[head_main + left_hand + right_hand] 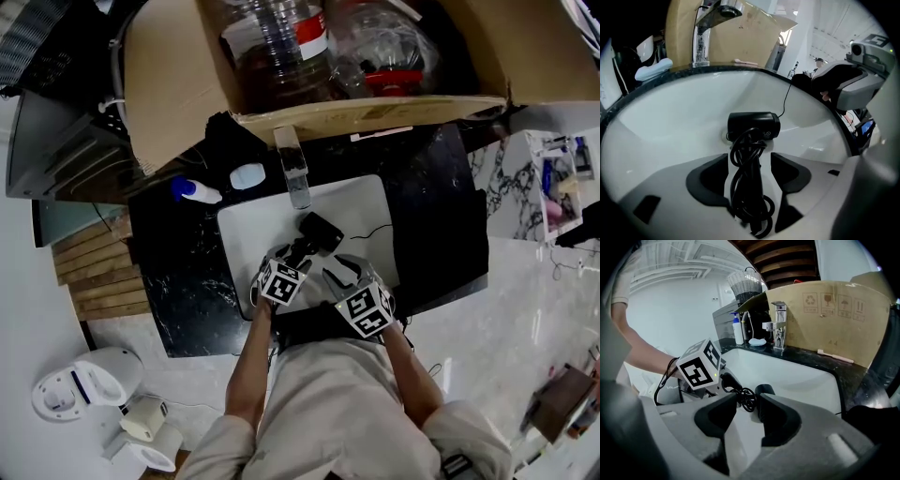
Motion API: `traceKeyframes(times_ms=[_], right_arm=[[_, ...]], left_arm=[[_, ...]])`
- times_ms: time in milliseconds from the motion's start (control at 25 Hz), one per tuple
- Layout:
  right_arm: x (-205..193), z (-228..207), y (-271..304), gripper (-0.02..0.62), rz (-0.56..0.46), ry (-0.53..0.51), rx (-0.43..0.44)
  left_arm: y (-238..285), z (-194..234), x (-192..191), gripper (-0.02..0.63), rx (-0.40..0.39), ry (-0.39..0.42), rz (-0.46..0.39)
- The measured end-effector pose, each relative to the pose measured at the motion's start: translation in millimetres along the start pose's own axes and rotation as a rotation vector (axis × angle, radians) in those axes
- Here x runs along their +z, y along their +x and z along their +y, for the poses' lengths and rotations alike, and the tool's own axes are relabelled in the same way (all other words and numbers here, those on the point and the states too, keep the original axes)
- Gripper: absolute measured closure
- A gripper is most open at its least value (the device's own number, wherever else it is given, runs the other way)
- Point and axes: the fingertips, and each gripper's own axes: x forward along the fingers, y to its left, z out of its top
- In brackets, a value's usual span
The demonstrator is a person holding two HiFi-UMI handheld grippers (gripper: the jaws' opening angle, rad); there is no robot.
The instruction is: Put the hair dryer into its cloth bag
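A black hair dryer [320,232] lies in the white sink basin [246,228], its cord wound in loops round the handle [748,180]. My left gripper [299,251] points steeply down over it. The handle lies between its jaws, with a pale gap on each side, so it is open [750,159]. The dryer's barrel [753,125] points away past the fingertips. My right gripper [341,271] hovers just right of the left one, open [747,401] and empty; the cord loops [745,398] show beyond its jaws. I cannot make out a cloth bag for certain.
A chrome faucet [292,165] stands at the basin's far rim on the black marble counter [431,206]. A big cardboard box [178,75] of plastic bottles overhangs behind it. A blue-capped bottle [195,191] and a pale soap dish [247,175] sit left of the faucet.
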Motion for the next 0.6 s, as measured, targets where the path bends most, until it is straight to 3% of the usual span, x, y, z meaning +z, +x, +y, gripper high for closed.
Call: traceKeyframes(times_ms=[280,600], right_arm=[[-3,2,3,0.442,0.002,0.012,-0.007],[-4,3,1,0.442,-0.003,0.024,-0.027]], left_arm=[[18,0,-14,0.331,-0.007,0.034,0.082],[31,9,-24,0.343,0.065,0.107,0.168]])
